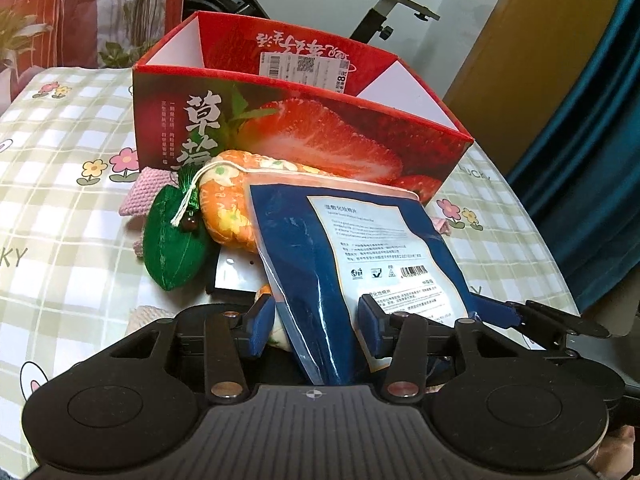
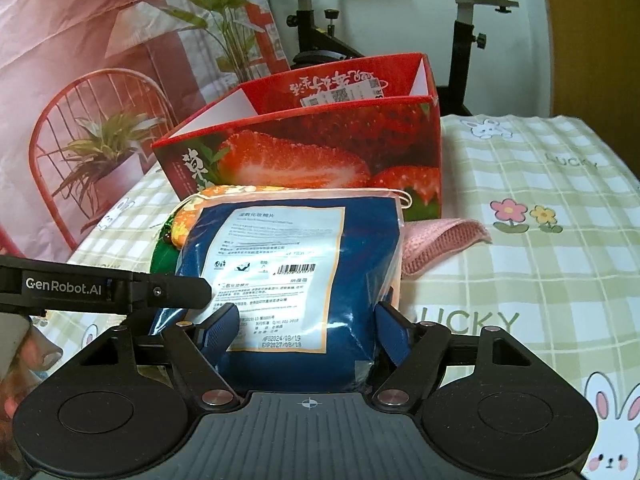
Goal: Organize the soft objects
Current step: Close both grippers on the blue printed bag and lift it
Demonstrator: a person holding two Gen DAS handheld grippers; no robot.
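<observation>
A blue plastic packet [image 1: 320, 248] with a white label stands tilted in front of the red strawberry box [image 1: 304, 128]. My left gripper [image 1: 316, 320] is shut on the packet's lower left part, pads against both sides. My right gripper [image 2: 304, 328] is shut on the same blue packet [image 2: 296, 264], which fills the gap between its pads. Behind the packet lie an orange floral pouch [image 1: 228, 200], a green leaf-shaped pouch [image 1: 172, 248] and a pink knitted cloth [image 2: 440, 244]. The box [image 2: 320, 148] is open at the top; its inside is hidden.
All this rests on a green checked tablecloth [image 2: 540, 264] with flowers and rabbits. An exercise bike [image 2: 464, 40] stands behind the box. A white card [image 1: 236, 276] lies under the pouches. A hand [image 2: 24, 356] shows at the lower left.
</observation>
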